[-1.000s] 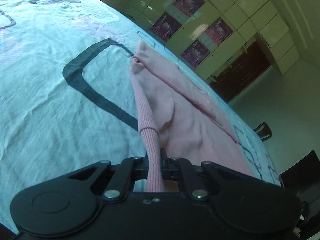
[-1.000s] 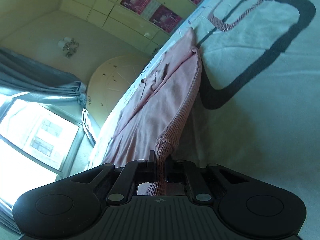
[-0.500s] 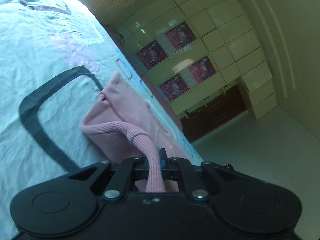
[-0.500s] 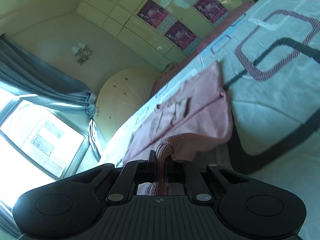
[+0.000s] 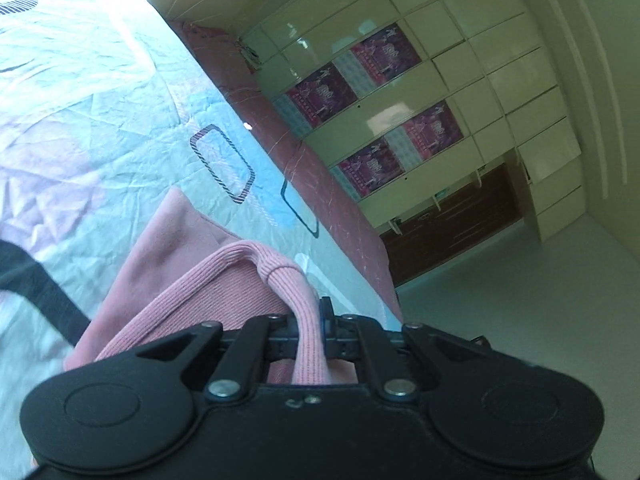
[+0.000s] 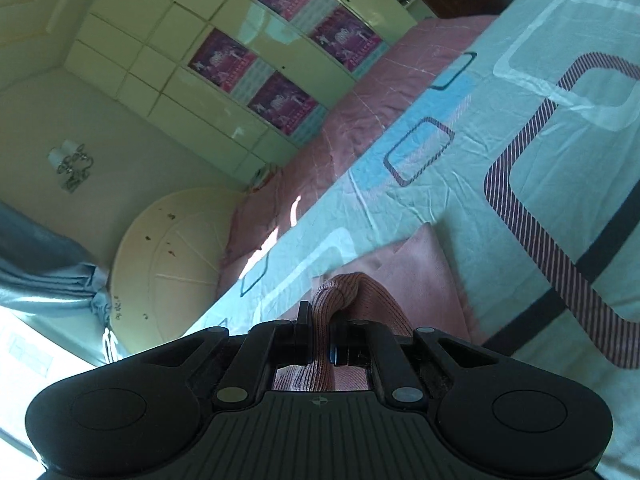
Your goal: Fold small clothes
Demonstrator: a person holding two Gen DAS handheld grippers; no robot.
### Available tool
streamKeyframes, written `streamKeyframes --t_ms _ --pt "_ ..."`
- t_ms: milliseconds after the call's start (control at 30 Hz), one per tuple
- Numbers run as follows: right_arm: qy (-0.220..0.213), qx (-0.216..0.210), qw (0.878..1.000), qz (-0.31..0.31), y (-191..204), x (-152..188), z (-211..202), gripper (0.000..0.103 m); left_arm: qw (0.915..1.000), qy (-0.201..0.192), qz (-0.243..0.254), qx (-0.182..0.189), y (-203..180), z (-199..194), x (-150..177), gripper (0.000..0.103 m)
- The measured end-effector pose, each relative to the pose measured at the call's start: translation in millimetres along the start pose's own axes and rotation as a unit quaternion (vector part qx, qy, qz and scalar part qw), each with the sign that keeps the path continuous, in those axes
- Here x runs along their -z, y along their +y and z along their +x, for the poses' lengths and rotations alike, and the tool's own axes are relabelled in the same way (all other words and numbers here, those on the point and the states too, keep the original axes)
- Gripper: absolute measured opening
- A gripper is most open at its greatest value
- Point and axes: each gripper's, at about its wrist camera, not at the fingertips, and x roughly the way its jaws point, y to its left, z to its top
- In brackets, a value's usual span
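A small pink knit garment [image 5: 188,256] lies on the bed, folded back over itself, with its ribbed hem raised. My left gripper [image 5: 310,332] is shut on the ribbed hem at one corner and holds it above the fabric below. My right gripper [image 6: 320,338] is shut on the ribbed hem of the same garment [image 6: 416,272] at the other corner. Most of the garment is hidden below both grippers.
The bed sheet [image 5: 100,128] is pale blue with dark and striped rounded rectangles; it also shows in the right wrist view [image 6: 520,128]. A pink blanket [image 6: 384,92] lies along the bed's far edge. A cream wardrobe [image 5: 460,92] with purple posters stands beyond. Floor [image 5: 540,280] lies at right.
Both grippers have carried the hem forward over the garment, so the visible stretch of pink fabric has shortened. Both views now tilt up toward the wardrobe.
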Motion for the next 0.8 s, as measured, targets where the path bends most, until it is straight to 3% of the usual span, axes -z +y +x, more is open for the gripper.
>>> streamKeyframes --t_ms 200,267,333,367,400,433,500,600,667,733,800 --pt "0.037 0.048 0.998 0.016 -24.2 -21.0 82.2 0.007 0.9975 0.059 0.016 -0.037 21.3 76.3 -24.5 0.005" --pt "0.046 0.058 0.997 0.007 -30.2 -21.7 97.8 0.007 0.9965 0.073 0.018 -0.037 28.1 90.6 -29.4 0.012" --pt "0.053 0.065 0.996 -0.009 -30.3 -22.5 101.5 0.022 0.9957 0.083 0.023 -0.034 29.8 95.1 -34.2 0.025" --pt "0.038 0.059 0.997 -0.023 -28.4 -22.3 95.4 0.048 0.9959 0.08 0.034 -0.025 27.4 92.1 -36.4 0.03" --pt "0.014 0.05 0.998 -0.04 -26.2 -21.9 86.2 0.067 0.9961 0.072 0.049 -0.018 24.9 87.1 -37.4 0.046" --pt "-0.005 0.05 0.997 -0.056 -24.1 -22.2 78.5 0.071 0.9958 0.055 0.071 -0.019 20.6 78.5 -39.1 0.064" --pt "-0.008 0.045 0.996 -0.075 -23.4 -25.5 72.1 0.072 0.9922 0.035 0.117 -0.026 14.9 67.9 -41.5 0.074" --pt "0.01 0.077 0.984 -0.16 -8.5 -24.8 79.8 0.071 0.9777 0.059 0.193 -0.058 7.7 74.1 -48.9 0.066" --pt "0.029 0.089 0.973 -0.211 0.7 -21.7 92.2 0.062 0.9648 0.091 0.235 -0.076 4.1 86.2 -52.1 0.058" --pt "0.049 0.111 0.958 -0.259 6.9 -15.7 108.1 0.058 0.9437 0.131 0.286 -0.102 -1.9 102.2 -47.5 0.046" --pt "0.077 0.141 0.941 -0.298 9.6 -8.4 126.5 0.047 0.9215 0.158 0.333 -0.123 -5.0 117.0 -38.2 0.045"
